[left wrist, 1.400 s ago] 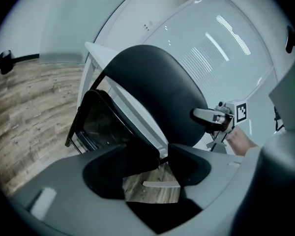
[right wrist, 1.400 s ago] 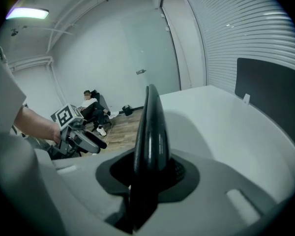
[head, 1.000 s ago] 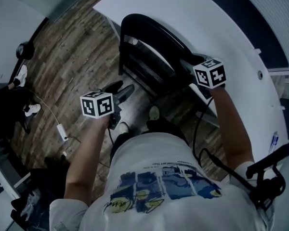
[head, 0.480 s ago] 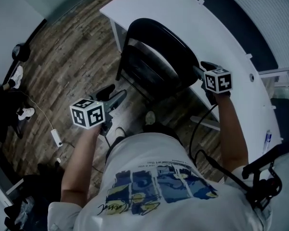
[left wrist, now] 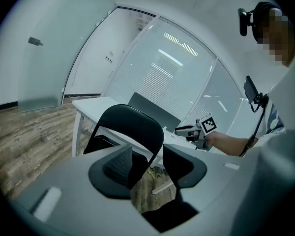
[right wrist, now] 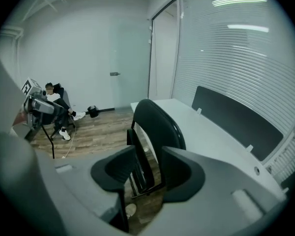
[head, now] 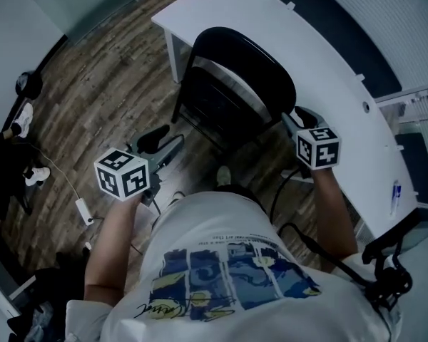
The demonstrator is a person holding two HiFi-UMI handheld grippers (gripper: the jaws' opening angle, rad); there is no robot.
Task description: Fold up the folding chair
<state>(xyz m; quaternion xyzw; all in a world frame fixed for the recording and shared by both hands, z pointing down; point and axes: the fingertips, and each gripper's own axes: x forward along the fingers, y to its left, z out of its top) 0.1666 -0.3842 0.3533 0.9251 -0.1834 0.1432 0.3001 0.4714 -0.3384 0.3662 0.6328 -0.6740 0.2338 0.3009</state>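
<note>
A black folding chair stands on the wood floor against the white desk, its seat tipped up close to the backrest. My left gripper hangs to the chair's left, apart from it; its jaws have just been closing and nothing is between them. In the left gripper view the chair shows beyond the gap. My right gripper is beside the backrest's right edge, its jaws having just opened, empty. The right gripper view looks at the chair edge-on, a little way off.
A long curved white desk runs behind and right of the chair. A cable with a white adapter lies on the floor at left, near shoes. The person's foot is just in front of the chair. Glass walls with blinds stand behind.
Both grippers have drawn back from the chair and risen. The left one moved left and nearer the person; the right one came off the backrest's edge with wider jaws.
</note>
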